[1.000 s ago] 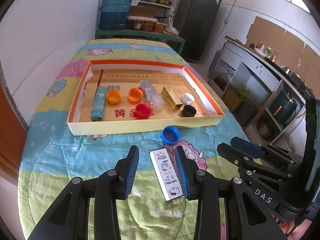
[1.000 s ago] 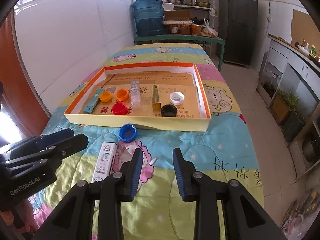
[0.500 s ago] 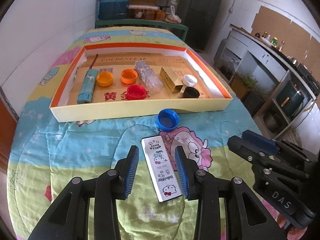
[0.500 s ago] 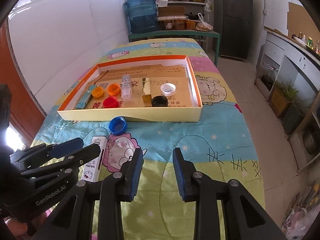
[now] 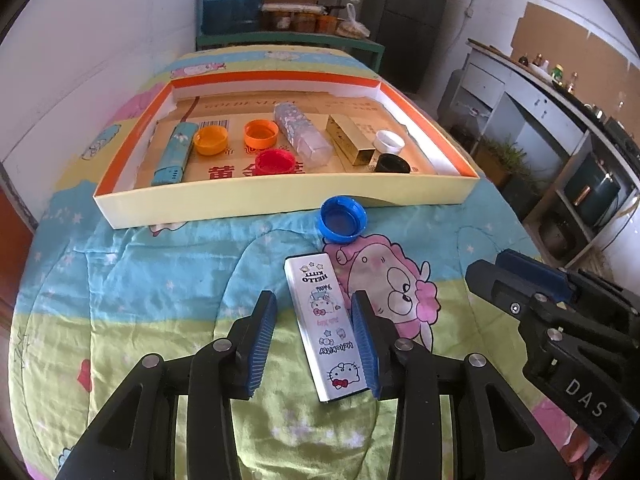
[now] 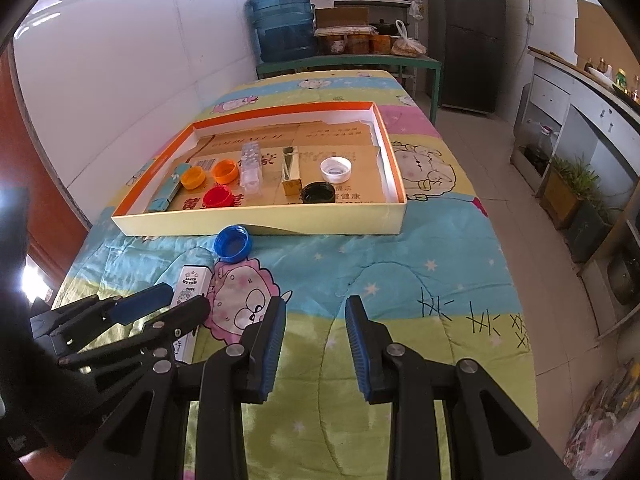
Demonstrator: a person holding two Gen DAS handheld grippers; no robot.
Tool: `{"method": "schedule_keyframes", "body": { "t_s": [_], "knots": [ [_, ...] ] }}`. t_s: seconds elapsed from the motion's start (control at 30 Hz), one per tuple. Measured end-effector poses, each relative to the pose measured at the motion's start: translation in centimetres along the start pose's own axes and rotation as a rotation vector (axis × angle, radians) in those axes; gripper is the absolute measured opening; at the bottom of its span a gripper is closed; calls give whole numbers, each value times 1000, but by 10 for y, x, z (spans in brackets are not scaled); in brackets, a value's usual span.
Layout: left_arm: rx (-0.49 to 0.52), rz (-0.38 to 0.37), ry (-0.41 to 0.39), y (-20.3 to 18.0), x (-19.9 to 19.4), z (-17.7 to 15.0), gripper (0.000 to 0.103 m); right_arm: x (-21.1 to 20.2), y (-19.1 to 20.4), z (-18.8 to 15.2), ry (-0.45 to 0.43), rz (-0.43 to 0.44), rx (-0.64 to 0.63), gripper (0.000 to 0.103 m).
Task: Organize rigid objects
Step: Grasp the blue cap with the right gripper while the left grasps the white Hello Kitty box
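Right now the Hello Kitty tin (image 5: 326, 328) lies flat on the quilt (image 5: 120, 288), short of the tray (image 5: 280, 204), skewed between your left gripper (image 5: 316, 340) jaws. They're opening; right pad touches or nearly touches its edge, left pad clear. Close off-centre and it'll likely twist or slip. Blue cap (image 5: 343, 219) sits just beyond. Right gripper (image 6: 316, 340) part-open, empty.

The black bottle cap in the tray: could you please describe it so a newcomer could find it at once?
Start at the shallow orange-rimmed cardboard tray on the cartoon-print quilt. Inside, follow its near wall toward the right-hand end. The black bottle cap lies there, open side up, beside the gold rectangular box and nearer than the white bottle cap; it is the only black cap.
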State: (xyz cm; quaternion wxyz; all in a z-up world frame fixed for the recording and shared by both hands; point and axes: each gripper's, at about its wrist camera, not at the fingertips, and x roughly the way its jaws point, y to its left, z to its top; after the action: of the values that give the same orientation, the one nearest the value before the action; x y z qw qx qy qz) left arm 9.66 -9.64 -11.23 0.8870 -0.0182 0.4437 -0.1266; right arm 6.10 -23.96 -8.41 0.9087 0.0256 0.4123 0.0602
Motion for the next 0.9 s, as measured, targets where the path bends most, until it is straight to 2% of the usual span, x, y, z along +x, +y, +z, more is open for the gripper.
{"method": "schedule_keyframes", "body": {
  "t_s": [0.1,0.13,0.27,0.57,0.63,0.7,0.9],
  "knots": [
    [3,-12,-10,1,-1,-2,37,1,1,-1,4,3,1,31],
    [2,-22,-13,2,-2,-3,29,2,1,-1,7,6,1,31],
    [-18,-52,-13,11,-5,-3,29,7,5,1,19,41,1,31],
    [-80,-12,-78,48,-32,7,27,32,37,19,23,100,-70,31],
    [-95,-10,-86,56,-35,9,27,41,43,24,34,92,-86,35],
    [-109,-11,-89,63,-37,11,27,49,48,27,45,83,-96,50],
    [-139,-23,-81,79,-34,14,27,66,59,31,66,78,-127,51]
  ]
}}
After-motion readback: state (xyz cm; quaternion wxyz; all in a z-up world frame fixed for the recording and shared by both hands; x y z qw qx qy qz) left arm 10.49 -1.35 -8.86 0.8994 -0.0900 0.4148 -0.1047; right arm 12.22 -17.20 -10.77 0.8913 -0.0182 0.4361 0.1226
